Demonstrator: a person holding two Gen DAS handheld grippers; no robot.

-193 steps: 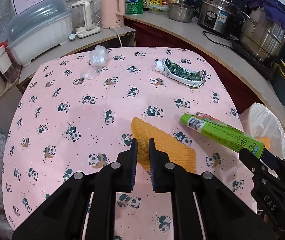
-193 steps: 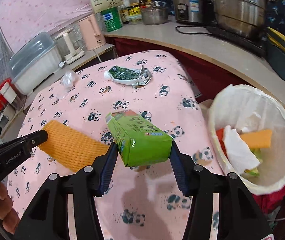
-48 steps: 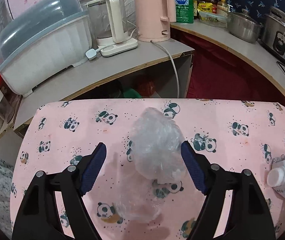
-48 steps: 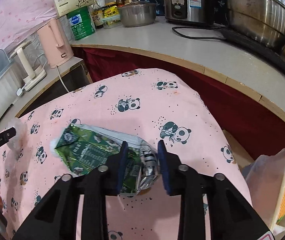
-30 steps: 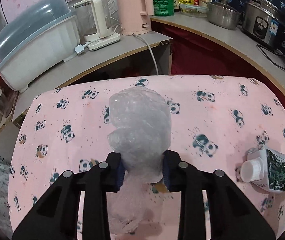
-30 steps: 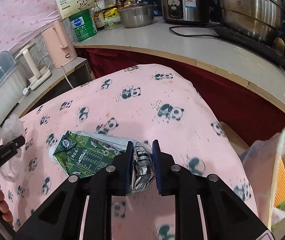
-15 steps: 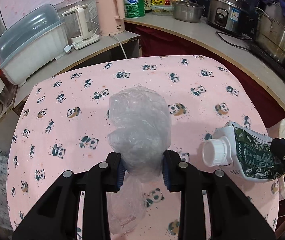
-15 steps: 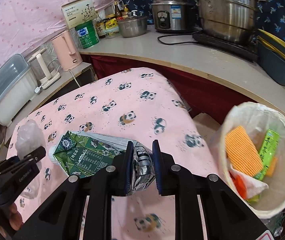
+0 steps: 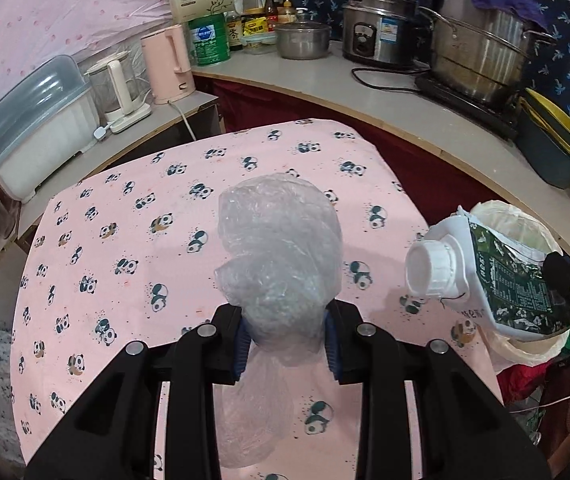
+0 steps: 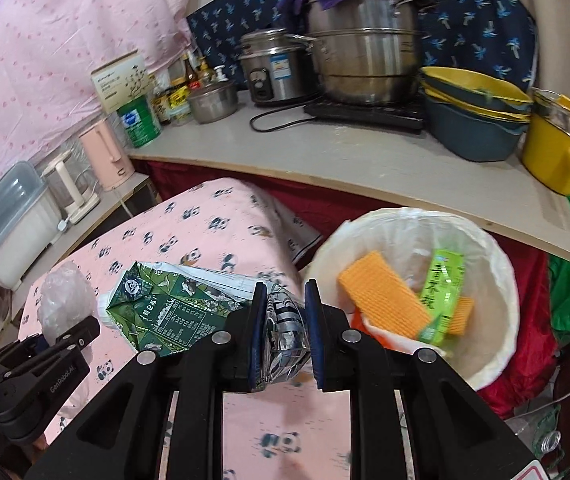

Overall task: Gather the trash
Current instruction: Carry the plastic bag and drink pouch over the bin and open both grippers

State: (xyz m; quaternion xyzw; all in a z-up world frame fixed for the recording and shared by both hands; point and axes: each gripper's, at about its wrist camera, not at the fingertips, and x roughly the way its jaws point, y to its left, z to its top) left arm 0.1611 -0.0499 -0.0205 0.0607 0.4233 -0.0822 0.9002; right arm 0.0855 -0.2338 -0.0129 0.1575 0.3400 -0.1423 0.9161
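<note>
My left gripper [image 9: 285, 338] clamped the plastic bag [image 9: 279, 264]; my right gripper [image 10: 284, 336] pinched the carton [image 10: 181, 308] left of the bin [image 10: 501, 264].

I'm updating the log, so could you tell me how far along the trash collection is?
Nearly done. The orange sponge and green box already lie in the bin. The left gripper holds the plastic bag, the right gripper the carton; both remain to drop in.

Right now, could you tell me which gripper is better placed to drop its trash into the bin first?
Right. The right gripper holds the milk carton beside the trash bin; the left gripper, holding the plastic bag, is farther away.
</note>
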